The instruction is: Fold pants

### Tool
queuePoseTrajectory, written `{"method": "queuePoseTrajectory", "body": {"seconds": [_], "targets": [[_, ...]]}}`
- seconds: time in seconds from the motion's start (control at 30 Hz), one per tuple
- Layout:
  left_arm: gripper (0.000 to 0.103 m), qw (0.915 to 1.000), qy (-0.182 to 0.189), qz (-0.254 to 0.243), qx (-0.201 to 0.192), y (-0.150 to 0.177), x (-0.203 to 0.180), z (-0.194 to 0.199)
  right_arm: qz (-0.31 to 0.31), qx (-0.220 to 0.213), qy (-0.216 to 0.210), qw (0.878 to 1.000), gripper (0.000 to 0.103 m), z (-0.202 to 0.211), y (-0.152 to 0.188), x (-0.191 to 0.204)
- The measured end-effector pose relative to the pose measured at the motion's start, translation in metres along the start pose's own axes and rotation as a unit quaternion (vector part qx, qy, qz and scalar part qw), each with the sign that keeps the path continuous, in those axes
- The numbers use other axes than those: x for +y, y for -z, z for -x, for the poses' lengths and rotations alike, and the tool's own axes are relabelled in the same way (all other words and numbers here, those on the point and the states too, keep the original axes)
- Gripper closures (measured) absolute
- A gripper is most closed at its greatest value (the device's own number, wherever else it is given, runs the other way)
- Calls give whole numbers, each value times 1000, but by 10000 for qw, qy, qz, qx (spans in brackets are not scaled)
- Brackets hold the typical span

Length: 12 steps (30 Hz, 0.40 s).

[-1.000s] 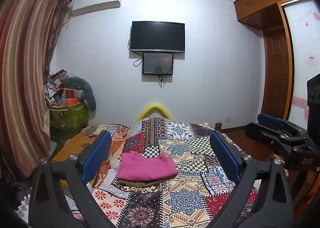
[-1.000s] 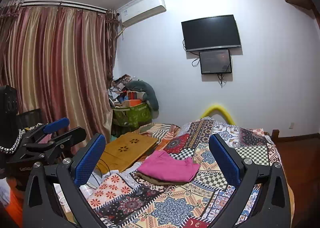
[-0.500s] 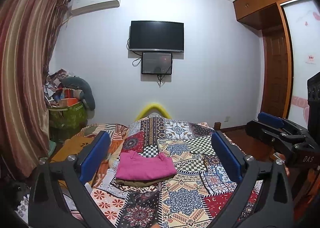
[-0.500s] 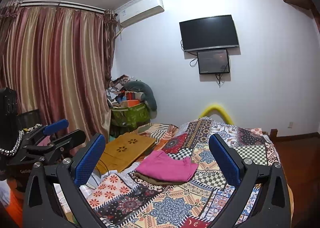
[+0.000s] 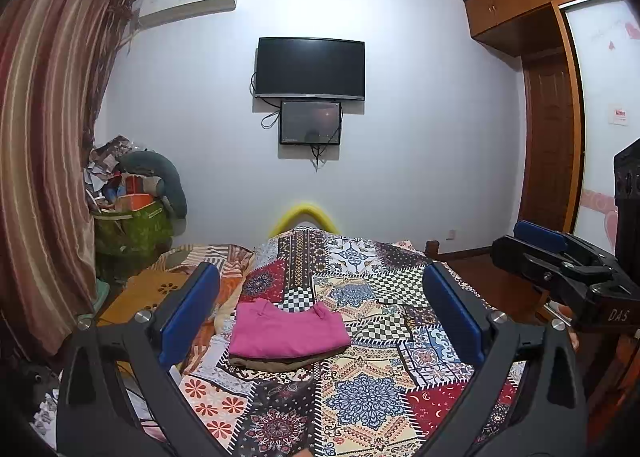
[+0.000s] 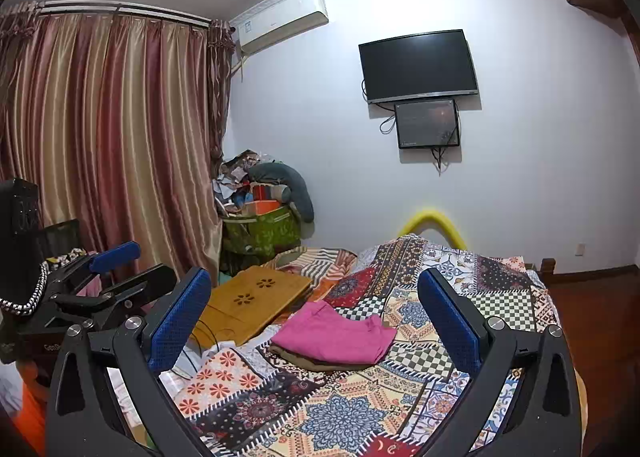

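Pink folded pants (image 5: pixel 286 331) lie on a patchwork quilt (image 5: pixel 360 397), stacked on a folded olive-brown garment (image 5: pixel 280 363). My left gripper (image 5: pixel 320 311) hovers well short of the stack, open, nothing between its blue pads. In the right wrist view the same pink pants (image 6: pixel 336 335) rest on the olive-brown garment (image 6: pixel 316 363). My right gripper (image 6: pixel 316 319) is also open and empty, held back from the stack. Each gripper shows at the edge of the other's view: the right gripper (image 5: pixel 560 269) and the left gripper (image 6: pixel 104 277).
A wooden lap tray (image 6: pixel 252 301) lies on the bed left of the stack. A green bin (image 6: pixel 264 233) heaped with clutter stands by the curtain (image 6: pixel 100 145). A TV (image 5: pixel 310 67) hangs on the far wall, and a wooden wardrobe (image 5: pixel 548 137) is at right.
Both views have drifted only slightly. The pink pants and the garment under them have not moved, and both grippers stay open.
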<state>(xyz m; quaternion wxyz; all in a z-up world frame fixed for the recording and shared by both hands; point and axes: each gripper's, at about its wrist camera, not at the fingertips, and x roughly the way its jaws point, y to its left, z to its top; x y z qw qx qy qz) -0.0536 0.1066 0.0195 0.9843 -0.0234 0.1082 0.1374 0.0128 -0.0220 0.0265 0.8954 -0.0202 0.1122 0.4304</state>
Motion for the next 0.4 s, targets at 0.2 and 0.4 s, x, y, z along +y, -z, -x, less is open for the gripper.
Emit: {"method": "queuePoseTrajectory", "body": {"seconds": [0.2, 0.4], "targets": [[1, 10000, 6, 13, 1, 1, 1, -1, -3, 13, -1, 10000, 0, 0, 0, 0], [1, 10000, 54, 48, 29, 1, 2, -2, -10, 22, -3, 10000, 0, 0, -1, 1]]}}
